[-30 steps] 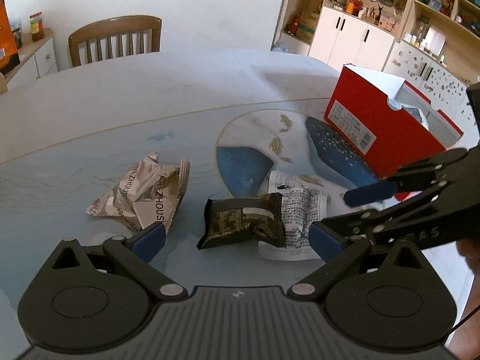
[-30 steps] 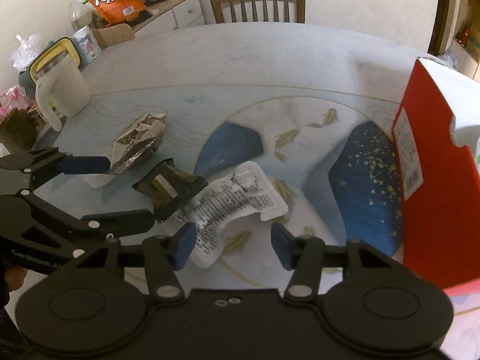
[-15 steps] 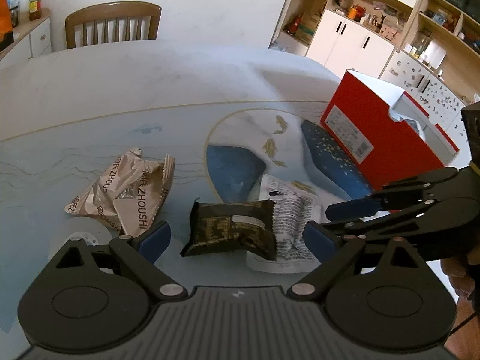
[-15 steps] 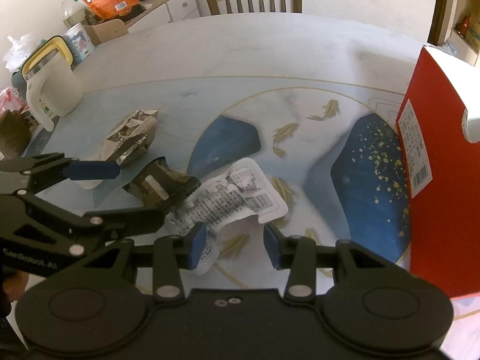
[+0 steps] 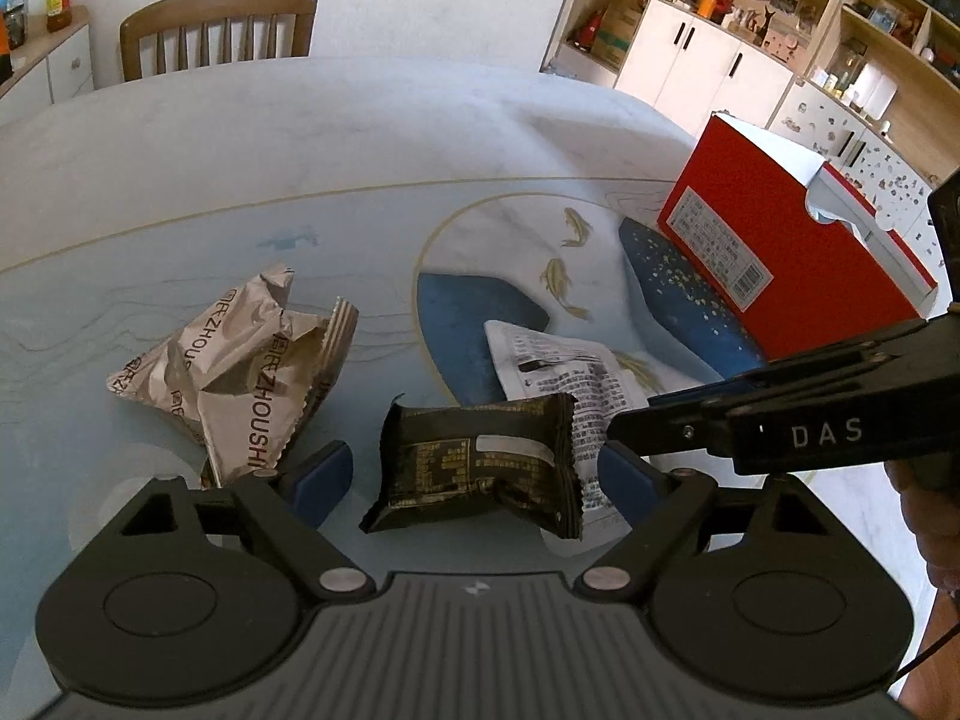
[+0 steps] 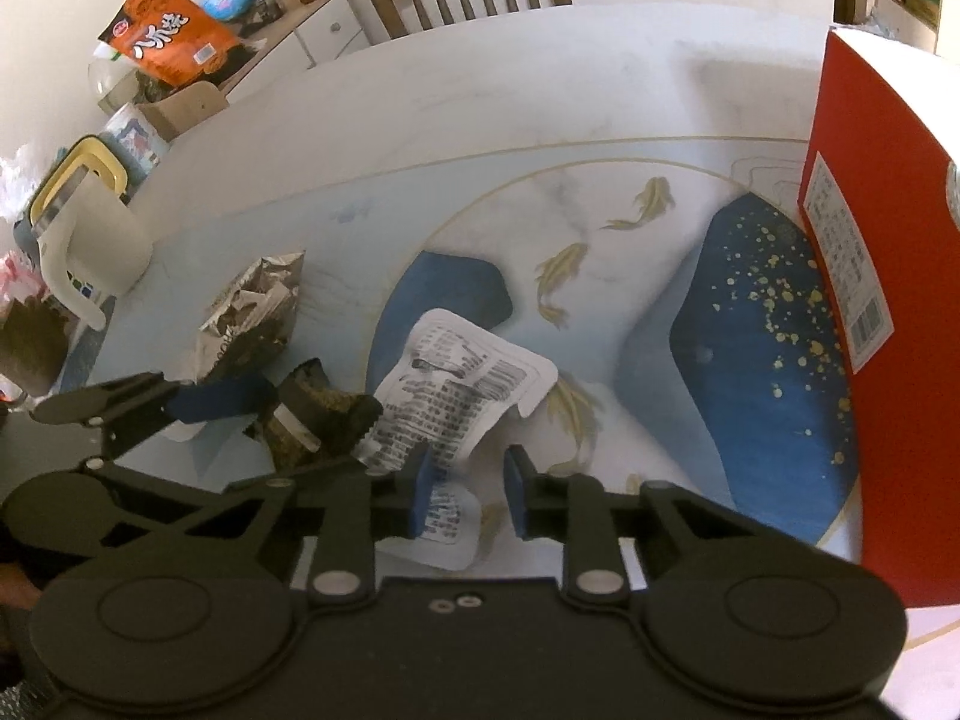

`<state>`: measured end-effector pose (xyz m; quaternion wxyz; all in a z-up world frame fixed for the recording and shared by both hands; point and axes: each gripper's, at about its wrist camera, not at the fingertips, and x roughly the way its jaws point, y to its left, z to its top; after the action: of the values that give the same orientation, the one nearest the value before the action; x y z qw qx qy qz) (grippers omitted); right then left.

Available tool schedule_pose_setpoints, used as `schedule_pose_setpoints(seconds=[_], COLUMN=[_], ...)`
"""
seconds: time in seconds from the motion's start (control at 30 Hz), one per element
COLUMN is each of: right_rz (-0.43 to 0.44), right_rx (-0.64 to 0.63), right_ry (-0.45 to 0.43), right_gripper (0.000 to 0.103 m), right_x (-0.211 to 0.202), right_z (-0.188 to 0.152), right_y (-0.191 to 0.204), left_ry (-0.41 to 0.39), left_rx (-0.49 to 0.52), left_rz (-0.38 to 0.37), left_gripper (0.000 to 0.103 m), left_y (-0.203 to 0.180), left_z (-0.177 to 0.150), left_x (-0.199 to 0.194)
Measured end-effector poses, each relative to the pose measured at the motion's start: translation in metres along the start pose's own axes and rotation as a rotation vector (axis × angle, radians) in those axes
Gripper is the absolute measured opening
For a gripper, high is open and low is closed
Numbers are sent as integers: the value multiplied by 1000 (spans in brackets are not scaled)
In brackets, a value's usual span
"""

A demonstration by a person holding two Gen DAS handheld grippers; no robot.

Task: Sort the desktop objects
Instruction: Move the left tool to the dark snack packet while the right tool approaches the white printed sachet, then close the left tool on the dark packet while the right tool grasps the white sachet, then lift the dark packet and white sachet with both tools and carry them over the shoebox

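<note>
**Two claws close in on overlapping wrappers**

The left claw (image 5: 474,474) straddles the dark snack wrapper (image 5: 480,468), its blue pads standing clear on either side: released, nothing gripped, though its jaws have just been narrowing around the packet. That wide stance suits a puffy, crinkled packet that would slide if nudged from one side only. The right claw (image 6: 465,495) hovers over the near edge of the white printed pouch (image 6: 462,396); its jaws have just been closing to a narrow gap, and the pouch's flat edge lies below and between the pads, but no pinch on it shows, so it reads as not yet grasping. A narrow gap fits a thin, flat sheet.

All three pieces of litter lie on the worktop (image 5: 300,138), near its front. The dark wrapper overlaps one side of the white pouch, so lifting either is likely to drag the other. The crumpled beige wrapper (image 5: 240,372) sits just beside the left claw's outer finger and could be brushed. The two claws work close together, the right one reaching across in front of the left's inner finger, which leaves little room.

The open red cardboard box (image 5: 792,246) stands at the right, probably the bin for the wrappers. A cream pitcher (image 6: 90,246) stands at the left edge, and a wooden chair (image 5: 222,30) beyond.
</note>
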<state>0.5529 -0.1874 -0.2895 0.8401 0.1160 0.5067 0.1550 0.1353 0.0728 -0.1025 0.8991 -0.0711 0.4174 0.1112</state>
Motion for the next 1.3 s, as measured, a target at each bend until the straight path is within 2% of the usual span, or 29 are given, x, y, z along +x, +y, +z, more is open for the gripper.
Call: schedule_pose_setpoints(seconds=[0.07, 0.17, 0.4, 0.77, 1.3], right_rz=[3, -10, -20, -54, -77], right_rx=[1, 5, -8, -38, -32], right_ry=[-5, -17, -46, -105, -203], right_gripper=[12, 12, 5, 1, 0], right_x=[-1, -2, -9, -29, -78], right_z=[0, -1, 1, 0, -6], right_y=[1, 2, 4, 7, -3], left_ry=[0, -2, -6, -28, -57], left_rx=[10, 5, 8, 35, 77], left_rz=[-15, -14, -8, 4, -51], left_gripper=[83, 70, 55, 52, 52], left_y=[0, 2, 2, -5, -33], left_z=[1, 3, 3, 5, 14], left_x=[0, 0, -2, -14, -42])
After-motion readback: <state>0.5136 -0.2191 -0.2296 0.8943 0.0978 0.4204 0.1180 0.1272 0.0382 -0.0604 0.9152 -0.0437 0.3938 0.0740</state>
